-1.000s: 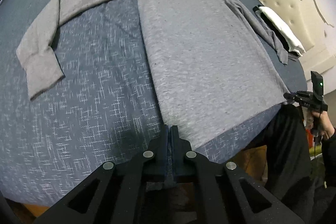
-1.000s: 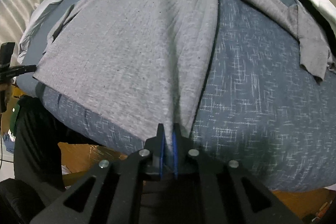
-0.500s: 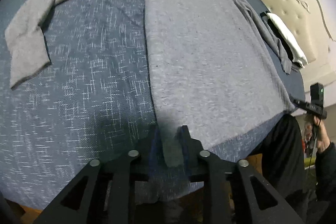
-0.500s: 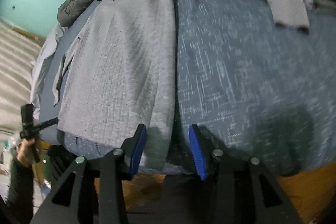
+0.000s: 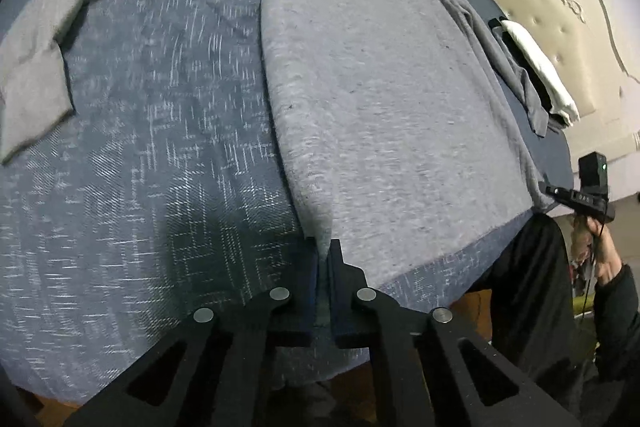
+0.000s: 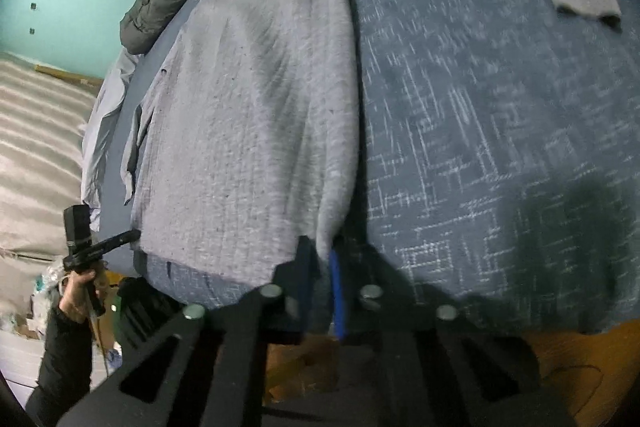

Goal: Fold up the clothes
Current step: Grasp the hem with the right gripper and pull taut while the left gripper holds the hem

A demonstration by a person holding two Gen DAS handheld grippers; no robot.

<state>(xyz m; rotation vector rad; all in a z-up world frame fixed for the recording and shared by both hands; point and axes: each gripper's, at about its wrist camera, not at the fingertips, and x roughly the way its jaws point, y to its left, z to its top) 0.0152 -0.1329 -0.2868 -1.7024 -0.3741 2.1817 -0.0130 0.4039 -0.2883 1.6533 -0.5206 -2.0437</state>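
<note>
Left gripper [image 5: 323,259] and right gripper [image 6: 320,255]: fingers have just closed, each pair pinching one hem corner of the grey sweater [image 5: 380,99] at 6 o'clock. The sweater lies spread flat on the blue bed [image 5: 160,155], sleeves out toward 10 and 2 o'clock. Dark jacket [image 6: 160,7] beyond the collar, 12 o'clock.

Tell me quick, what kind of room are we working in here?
Most likely a bedroom. The grey top lies spread on a bed with a blue patterned cover, a tufted headboard stands at one end, and a dark jacket lies at its far edge.
</note>
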